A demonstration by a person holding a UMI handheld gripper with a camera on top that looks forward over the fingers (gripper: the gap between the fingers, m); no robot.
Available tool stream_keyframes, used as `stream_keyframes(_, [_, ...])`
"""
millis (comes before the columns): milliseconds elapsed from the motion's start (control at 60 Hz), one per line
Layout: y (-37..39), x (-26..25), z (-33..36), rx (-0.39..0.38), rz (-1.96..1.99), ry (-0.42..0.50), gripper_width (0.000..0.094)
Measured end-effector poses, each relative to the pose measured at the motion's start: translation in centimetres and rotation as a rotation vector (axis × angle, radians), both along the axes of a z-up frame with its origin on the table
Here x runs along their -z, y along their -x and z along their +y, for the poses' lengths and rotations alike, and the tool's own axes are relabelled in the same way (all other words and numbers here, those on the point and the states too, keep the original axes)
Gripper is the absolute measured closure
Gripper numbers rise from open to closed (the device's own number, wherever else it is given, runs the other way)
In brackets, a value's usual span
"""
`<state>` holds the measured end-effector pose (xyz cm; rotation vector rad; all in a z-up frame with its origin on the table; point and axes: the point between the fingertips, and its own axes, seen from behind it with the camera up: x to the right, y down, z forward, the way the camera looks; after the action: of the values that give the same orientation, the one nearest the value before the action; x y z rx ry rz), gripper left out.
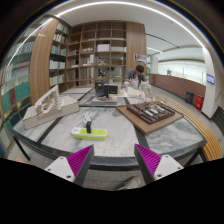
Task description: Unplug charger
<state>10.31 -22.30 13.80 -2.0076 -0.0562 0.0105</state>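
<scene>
A yellow-green power strip lies on the grey table, beyond my fingers and a little to their left. A small dark charger stands upright on it. My gripper is open and empty, held back at the table's near edge, well short of the strip. The magenta pads stand wide apart with nothing between them.
A wooden tray with dark items lies to the right on the table. A white model stands to the left. Dark equipment sits farther back. Bookshelves line the far wall, and a person stands near them.
</scene>
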Motion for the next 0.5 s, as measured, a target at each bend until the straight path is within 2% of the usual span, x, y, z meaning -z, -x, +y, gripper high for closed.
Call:
stream_keyframes(67, [-0.5, -0.1, 1.0, 0.017, -0.001, -0.007, 0.0096])
stream_keyframes(250, [-0.4, 1.4, 6.5, -0.008, 0.019, 0.011, 0.0113])
stream_keyframes(500, [7.6, 6.4, 15.0, -0.130, -0.019, 0.043, 0.0154])
